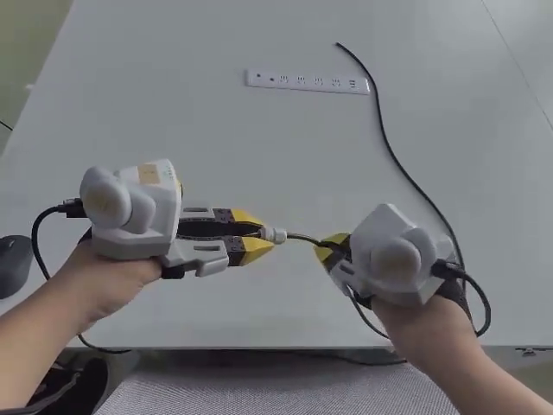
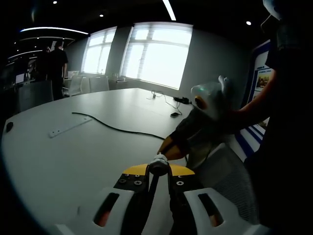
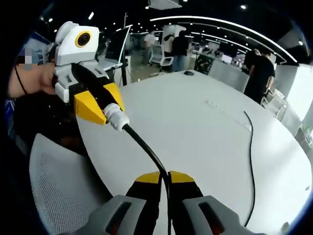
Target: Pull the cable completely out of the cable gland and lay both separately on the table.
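- Above the near edge of the table (image 1: 259, 138), both grippers are held in the air with the black cable (image 1: 302, 238) running between them.
- Left gripper (image 1: 259, 236): jaws closed on the white cable gland (image 1: 275, 233), which protrudes from between the yellow tips.
- Right gripper (image 1: 331, 251): jaws pinched tight on the cable, near the gland.
- Status: the cable still enters the gland, so extraction appears incomplete. How much cable remains inside cannot be told.
- Remaining: draw the cable fully clear, then lay the gland and the cable separately on the table.
- A power strip (image 1: 307, 82) and its cord (image 1: 406, 164) lie farther back, well apart from the work.
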Action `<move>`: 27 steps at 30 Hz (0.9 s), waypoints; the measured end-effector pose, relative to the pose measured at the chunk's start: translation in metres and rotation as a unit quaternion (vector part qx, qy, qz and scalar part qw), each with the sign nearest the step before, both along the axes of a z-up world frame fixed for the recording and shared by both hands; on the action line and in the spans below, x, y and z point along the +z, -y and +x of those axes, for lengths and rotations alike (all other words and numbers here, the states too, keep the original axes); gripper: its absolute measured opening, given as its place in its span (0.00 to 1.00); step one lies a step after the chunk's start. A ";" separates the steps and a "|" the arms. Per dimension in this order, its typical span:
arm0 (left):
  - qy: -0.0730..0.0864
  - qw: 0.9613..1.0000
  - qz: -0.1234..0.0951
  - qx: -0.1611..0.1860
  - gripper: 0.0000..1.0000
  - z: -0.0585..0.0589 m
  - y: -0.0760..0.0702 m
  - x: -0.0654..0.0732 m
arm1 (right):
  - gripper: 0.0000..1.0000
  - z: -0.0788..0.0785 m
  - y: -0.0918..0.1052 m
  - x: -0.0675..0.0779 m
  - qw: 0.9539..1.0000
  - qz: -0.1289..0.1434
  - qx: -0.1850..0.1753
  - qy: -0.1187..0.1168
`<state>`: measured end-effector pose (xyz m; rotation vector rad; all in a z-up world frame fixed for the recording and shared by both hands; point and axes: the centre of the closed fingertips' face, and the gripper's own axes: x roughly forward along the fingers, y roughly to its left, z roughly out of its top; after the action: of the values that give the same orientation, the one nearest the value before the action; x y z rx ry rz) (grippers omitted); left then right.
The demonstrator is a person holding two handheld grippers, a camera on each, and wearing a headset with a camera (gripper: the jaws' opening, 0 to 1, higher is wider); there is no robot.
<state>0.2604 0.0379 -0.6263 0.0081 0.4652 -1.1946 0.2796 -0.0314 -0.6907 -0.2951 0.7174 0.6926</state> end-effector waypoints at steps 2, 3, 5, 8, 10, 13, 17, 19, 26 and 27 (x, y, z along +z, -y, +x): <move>0.000 1.000 0.000 0.000 0.15 0.000 0.000 0.000 | 0.00 0.001 0.006 -0.005 1.000 -0.001 -0.004 -0.004; 0.000 1.000 0.000 0.000 0.15 0.000 0.000 0.000 | 0.00 0.001 0.008 -0.007 1.000 0.000 -0.007 -0.006; 0.001 1.000 0.001 -0.001 0.15 0.000 0.001 0.001 | 0.00 -0.001 0.010 -0.011 1.000 0.012 -0.019 -0.021; 0.001 1.000 0.001 -0.001 0.15 0.000 0.002 0.001 | 0.00 -0.003 0.013 -0.016 0.996 0.044 -0.050 -0.051; 0.002 1.000 0.001 0.000 0.15 0.001 0.003 0.000 | 0.00 -0.003 0.012 -0.018 0.992 0.072 -0.070 -0.070; 0.003 1.000 0.003 -0.001 0.15 0.001 0.006 0.000 | 0.00 -0.004 0.012 -0.024 0.987 0.092 -0.088 -0.096; 0.001 1.000 0.002 0.000 0.15 0.001 0.007 -0.001 | 0.01 -0.003 0.012 -0.026 0.983 0.106 -0.100 -0.108; 0.000 1.000 0.001 0.002 0.15 0.002 0.008 -0.001 | 0.01 -0.004 0.012 -0.026 0.984 0.104 -0.096 -0.106; -0.002 1.000 0.002 0.003 0.15 0.003 0.007 -0.002 | 0.01 -0.008 0.011 -0.027 0.988 0.089 -0.076 -0.098; -0.003 1.000 0.001 0.004 0.15 0.004 0.007 -0.002 | 0.01 -0.008 0.010 -0.026 0.988 0.091 -0.074 -0.097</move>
<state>0.2639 0.0308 -0.6285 0.0041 0.4708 -1.1866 0.2712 -0.0417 -0.7169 -0.0069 0.8458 0.6462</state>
